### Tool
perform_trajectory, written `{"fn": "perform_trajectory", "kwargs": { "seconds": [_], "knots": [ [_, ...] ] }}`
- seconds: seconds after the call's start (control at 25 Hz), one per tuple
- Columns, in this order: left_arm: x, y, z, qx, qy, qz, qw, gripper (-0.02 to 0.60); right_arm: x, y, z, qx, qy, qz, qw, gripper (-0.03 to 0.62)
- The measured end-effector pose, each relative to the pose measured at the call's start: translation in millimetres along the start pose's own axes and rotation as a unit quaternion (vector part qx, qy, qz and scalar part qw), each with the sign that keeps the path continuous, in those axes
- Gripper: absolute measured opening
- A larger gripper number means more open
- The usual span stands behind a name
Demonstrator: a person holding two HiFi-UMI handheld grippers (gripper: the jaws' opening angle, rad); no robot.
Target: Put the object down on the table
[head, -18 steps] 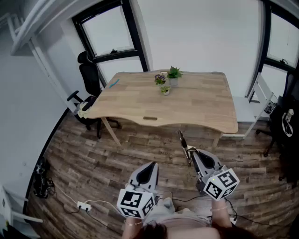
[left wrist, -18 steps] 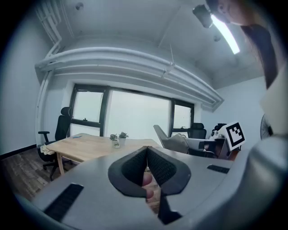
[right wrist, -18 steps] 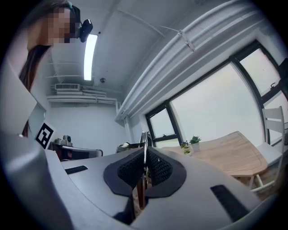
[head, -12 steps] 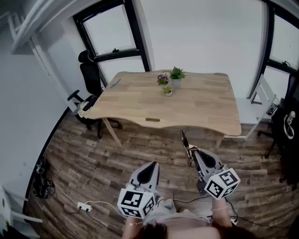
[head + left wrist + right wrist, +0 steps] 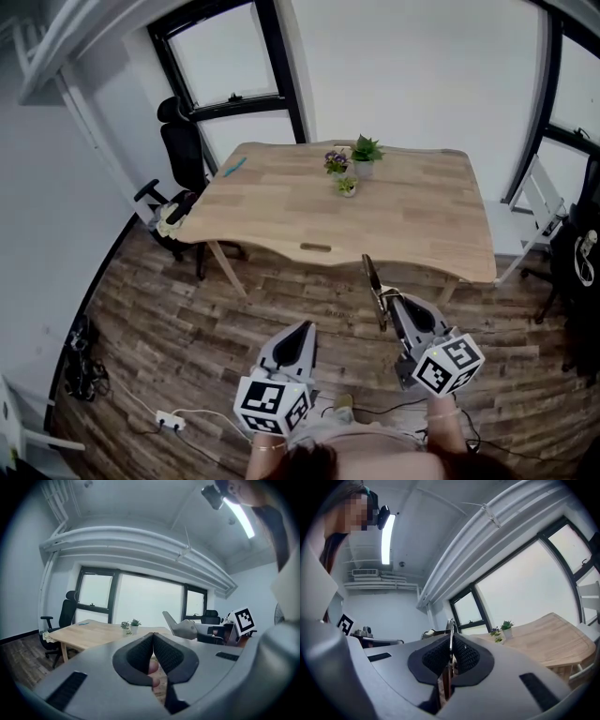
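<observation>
My right gripper (image 5: 386,302) is shut on a thin metal utensil (image 5: 370,279) with a brownish handle. Its dark blade sticks out ahead of the jaws, over the wooden floor and short of the table's near edge. In the right gripper view the utensil (image 5: 450,626) stands edge-on between the pads of the right gripper (image 5: 451,644). My left gripper (image 5: 305,330) hangs beside it at the left, shut and empty. In the left gripper view, the left gripper (image 5: 153,637) has its pads touching. The light wooden table (image 5: 375,220) stands ahead.
On the table's far side stand three small potted plants (image 5: 354,161), and a blue item (image 5: 233,166) lies at its far left corner. A black office chair (image 5: 183,155) stands left of the table. A power strip and cable (image 5: 171,420) lie on the floor at the left.
The table and plants have shifted a little down and to the right in the head view, so they sit nearer. Both grippers keep their pose and the right one still holds the utensil.
</observation>
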State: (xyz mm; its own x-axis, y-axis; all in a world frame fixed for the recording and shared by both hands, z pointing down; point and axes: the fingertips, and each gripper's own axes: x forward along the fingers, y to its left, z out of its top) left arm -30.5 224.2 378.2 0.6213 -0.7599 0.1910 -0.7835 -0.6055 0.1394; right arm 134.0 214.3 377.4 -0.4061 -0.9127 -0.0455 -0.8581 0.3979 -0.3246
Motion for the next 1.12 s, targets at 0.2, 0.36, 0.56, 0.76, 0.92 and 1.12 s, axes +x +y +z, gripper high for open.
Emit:
{"fn": "perform_trajectory", "kwargs": {
  "seconds": [0.2, 0.36, 0.56, 0.76, 0.92, 1.12],
  "knots": [
    [13, 20, 5, -0.001, -0.002, -0.007, 1.0, 0.002, 27, 0, -2, 0.002, 0.002, 0.003, 1.0, 0.002],
    [21, 40, 9, -0.002, -0.004, -0.011, 0.9999, 0.002, 50, 2, -5, -0.001, 0.006, 0.003, 1.0, 0.002],
    [29, 63, 14, -0.002, -0.007, -0.013, 0.9999, 0.002, 75, 5, -7, -0.006, 0.01, 0.002, 1.0, 0.002],
    [33, 81, 18, -0.002, -0.006, -0.019, 0.9998, 0.002, 91, 7, -7, -0.014, 0.014, -0.004, 1.0, 0.002],
    [36, 91, 18, -0.007, -0.008, -0.019, 0.9998, 0.002, 98, 6, -9, -0.011, 0.015, -0.007, 1.0, 0.002],
    [42, 97, 17, -0.008, -0.006, -0.025, 0.9996, 0.002, 108, 7, -12, -0.011, 0.018, -0.007, 1.0, 0.002]
  ]
}}
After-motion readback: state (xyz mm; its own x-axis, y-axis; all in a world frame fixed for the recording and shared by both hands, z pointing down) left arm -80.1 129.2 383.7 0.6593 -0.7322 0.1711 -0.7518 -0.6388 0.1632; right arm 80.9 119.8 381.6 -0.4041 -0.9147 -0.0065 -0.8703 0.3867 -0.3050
